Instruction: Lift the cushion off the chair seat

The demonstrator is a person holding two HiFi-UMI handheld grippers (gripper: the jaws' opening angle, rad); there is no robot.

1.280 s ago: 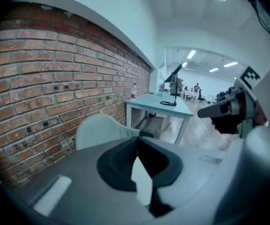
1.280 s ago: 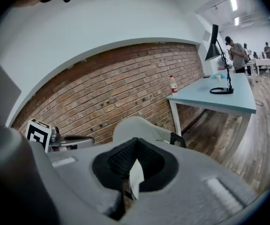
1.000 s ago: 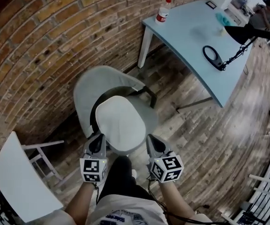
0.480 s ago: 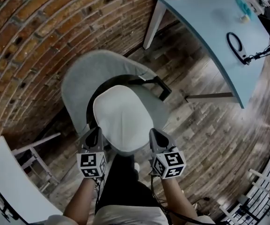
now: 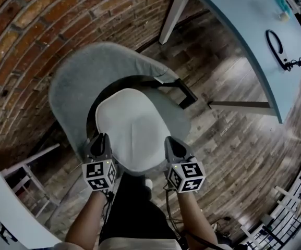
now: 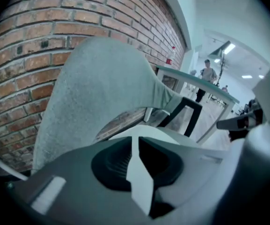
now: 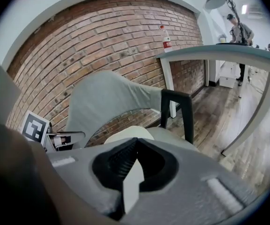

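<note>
Both sets of jaws pinch the cushion [image 5: 132,129] at its near edge: L gripper [image 5: 102,141] at left corner, R gripper [image 5: 171,142] at right. L jaws just eased a hair.

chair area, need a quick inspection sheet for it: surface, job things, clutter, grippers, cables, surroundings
surface: grey chair seat, a bare strip showing to the right of the cushion; grey backrest behind it.
job's things: pale oval cushion over the seat, lying level.
clutter: nothing seen on the chair; bottle and black loop on the table.
grippers: left gripper and right gripper each shut on the cushion's near edge, one at each side.
cables: gripper cable hangs below the right gripper; table cable runs off the black loop.
surroundings: brick wall, wood floor, white furniture at left, people far off.
</note>
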